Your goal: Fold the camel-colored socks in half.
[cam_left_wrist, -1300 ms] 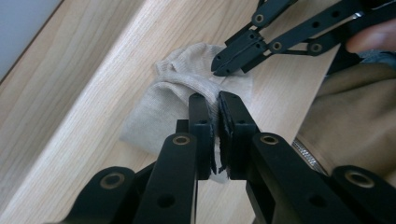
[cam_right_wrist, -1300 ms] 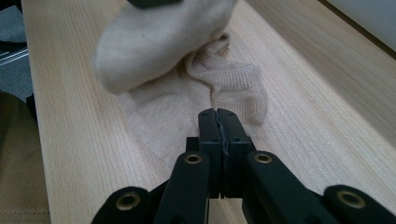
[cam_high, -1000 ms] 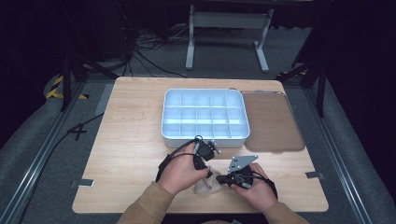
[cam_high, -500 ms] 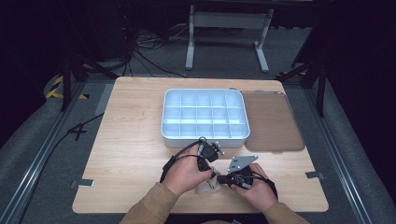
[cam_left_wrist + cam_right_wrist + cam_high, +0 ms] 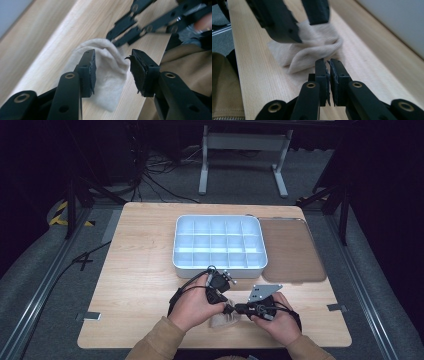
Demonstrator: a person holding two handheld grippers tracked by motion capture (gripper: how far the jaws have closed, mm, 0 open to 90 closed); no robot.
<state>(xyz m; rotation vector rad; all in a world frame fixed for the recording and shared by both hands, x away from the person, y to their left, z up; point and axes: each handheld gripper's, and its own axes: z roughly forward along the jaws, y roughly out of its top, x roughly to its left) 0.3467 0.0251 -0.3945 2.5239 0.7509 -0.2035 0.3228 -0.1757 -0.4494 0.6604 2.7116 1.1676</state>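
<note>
The cloth (image 5: 107, 75) lies crumpled near the table's (image 5: 140, 270) front edge, where your hands have drawn closer together. Your left claw (image 5: 112, 71) gapes wide over it, holding nothing; your right claw (image 5: 328, 75) is closed, empty, just beside it.

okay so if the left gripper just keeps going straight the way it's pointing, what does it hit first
Most likely the white cloth, which lies on the table right ahead of the open left gripper. The right gripper sits just beyond it, though depth is hard to judge.
</note>
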